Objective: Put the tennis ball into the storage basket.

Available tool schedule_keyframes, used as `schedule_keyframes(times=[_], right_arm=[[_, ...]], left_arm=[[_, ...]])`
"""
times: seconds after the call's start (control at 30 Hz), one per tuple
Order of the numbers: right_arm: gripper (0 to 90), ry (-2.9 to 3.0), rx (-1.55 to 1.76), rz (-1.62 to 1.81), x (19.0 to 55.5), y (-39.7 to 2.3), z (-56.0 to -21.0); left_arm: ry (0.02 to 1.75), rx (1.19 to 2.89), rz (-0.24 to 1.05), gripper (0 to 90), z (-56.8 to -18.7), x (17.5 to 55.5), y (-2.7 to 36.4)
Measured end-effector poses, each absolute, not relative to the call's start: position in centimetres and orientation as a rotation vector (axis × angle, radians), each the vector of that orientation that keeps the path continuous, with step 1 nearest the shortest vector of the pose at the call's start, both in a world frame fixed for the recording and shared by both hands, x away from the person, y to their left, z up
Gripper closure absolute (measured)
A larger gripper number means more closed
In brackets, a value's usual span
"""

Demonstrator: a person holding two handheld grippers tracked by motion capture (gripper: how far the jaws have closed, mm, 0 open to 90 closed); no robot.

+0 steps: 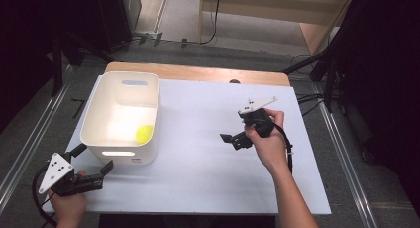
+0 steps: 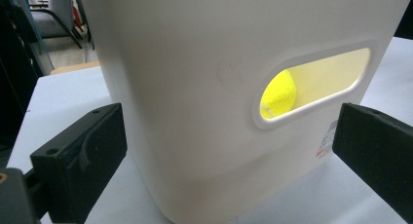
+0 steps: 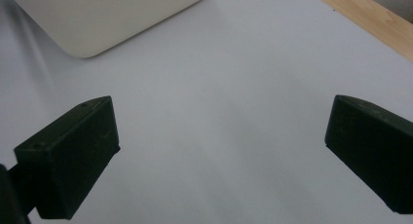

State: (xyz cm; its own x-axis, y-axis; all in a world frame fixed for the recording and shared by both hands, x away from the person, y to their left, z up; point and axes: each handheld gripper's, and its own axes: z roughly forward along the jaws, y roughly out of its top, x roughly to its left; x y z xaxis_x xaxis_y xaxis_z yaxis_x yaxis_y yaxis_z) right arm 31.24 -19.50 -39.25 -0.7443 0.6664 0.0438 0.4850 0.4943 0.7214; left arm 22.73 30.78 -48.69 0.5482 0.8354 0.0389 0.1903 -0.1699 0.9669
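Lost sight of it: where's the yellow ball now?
High view, table's left: the yellow ball lies inside the white bin, near its front right corner.

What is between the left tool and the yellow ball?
The bin's wall. The left tool sits open just outside the near side of the white bin, and the ball lies inside on the bottom. In the left gripper view the ball shows through the handle slot, but the wall stands between them.
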Motion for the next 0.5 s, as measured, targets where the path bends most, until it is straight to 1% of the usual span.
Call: schedule_keyframes(times=[0.5], right_arm=[[0.0, 2.393, 1.062, 1.172, 29.2, -23.2, -41.3]], left_arm=[[0.871, 1.678, 0.730, 0.0, -48.7, 22.7, 30.7]])
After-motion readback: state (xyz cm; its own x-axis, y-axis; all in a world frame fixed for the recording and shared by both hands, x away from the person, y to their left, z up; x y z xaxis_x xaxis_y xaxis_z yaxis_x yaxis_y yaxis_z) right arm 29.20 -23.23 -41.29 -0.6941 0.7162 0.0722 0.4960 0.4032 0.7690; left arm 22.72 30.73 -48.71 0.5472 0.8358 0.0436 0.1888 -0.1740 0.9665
